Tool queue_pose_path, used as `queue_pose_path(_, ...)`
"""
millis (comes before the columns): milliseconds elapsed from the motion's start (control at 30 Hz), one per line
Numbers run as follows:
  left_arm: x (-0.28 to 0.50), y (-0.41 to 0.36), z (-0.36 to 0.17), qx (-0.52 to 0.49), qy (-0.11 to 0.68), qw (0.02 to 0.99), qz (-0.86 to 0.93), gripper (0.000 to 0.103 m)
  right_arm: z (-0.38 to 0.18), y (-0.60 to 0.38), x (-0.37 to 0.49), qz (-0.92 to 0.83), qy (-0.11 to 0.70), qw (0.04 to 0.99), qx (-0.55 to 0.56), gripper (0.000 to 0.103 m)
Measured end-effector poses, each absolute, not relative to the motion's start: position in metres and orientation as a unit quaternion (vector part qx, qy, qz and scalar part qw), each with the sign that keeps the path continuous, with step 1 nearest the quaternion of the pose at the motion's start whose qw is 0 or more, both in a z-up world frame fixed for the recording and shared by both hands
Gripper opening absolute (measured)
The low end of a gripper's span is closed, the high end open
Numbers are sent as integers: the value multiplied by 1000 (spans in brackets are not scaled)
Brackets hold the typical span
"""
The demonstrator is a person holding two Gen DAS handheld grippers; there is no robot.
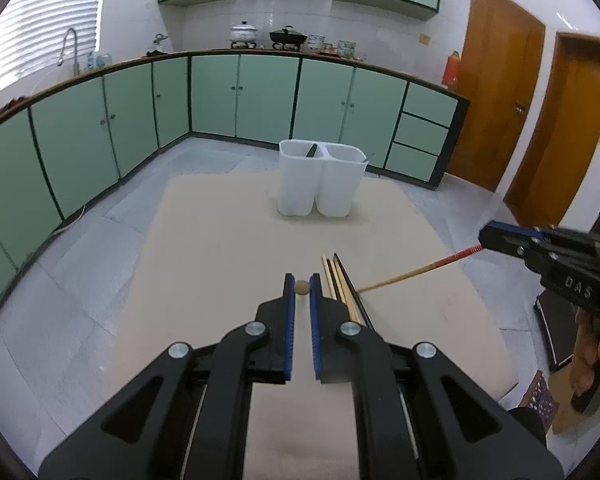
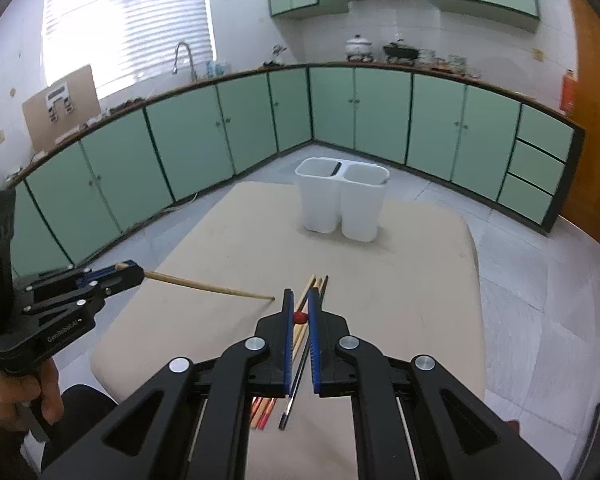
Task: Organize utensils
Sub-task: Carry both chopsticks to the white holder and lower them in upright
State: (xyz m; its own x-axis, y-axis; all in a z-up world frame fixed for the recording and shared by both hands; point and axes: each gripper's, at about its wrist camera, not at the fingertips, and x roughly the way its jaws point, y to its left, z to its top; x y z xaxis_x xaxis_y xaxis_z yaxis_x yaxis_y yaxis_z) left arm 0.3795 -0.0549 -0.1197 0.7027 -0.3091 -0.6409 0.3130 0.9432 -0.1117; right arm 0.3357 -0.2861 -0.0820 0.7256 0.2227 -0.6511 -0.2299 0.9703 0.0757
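My left gripper (image 1: 302, 279) is shut on a plain wooden chopstick, seen end-on as a brown round butt (image 1: 301, 288). In the right wrist view that chopstick (image 2: 208, 287) slants from the left gripper (image 2: 134, 270) down towards the table. My right gripper (image 2: 298, 295) is shut on a red-ended chopstick, its red butt (image 2: 299, 317) showing between the pads. From the left wrist view this chopstick (image 1: 416, 272) hangs from the right gripper (image 1: 483, 236). Several more chopsticks (image 1: 340, 284) (image 2: 306, 300) lie on the beige table. A white two-compartment holder (image 1: 320, 184) (image 2: 342, 204) stands at the far side.
The beige-covered table (image 1: 220, 240) (image 2: 240, 240) ends in rounded edges over a grey tiled floor. A dark utensil (image 1: 312, 150) leans in the holder's left compartment. Green kitchen cabinets (image 2: 360, 120) line the walls behind. A person's hand (image 2: 12, 396) grips the left gripper's handle.
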Motion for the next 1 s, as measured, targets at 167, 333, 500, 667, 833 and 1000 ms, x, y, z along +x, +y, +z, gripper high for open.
queue_pose_path(167, 417, -63, -99, 19, 361, 913, -189, 6, -65, -285, 385, 126, 382, 916, -19, 6)
queue_pose_path(333, 448, -73, -84, 22, 376, 904, -202, 6, -50, -284, 418, 128, 407, 904, -13, 6)
queue_pose_path(500, 470, -77, -69, 22, 378, 902, -205, 6, -36, -290, 435, 127, 417, 900, -5, 6)
queue_pose_path(667, 481, -82, -56, 27, 375, 904, -205, 6, -20, -286, 445, 125, 420, 899, -20, 6)
queue_pose_path(833, 499, -89, -34, 32, 360, 911, -199, 6, 9, -289, 454, 117, 411, 904, -28, 6)
queue_pose_path(1000, 519, -99, -4, 37, 340, 920, -193, 6, 38, -298, 473, 105, 401, 910, -19, 6)
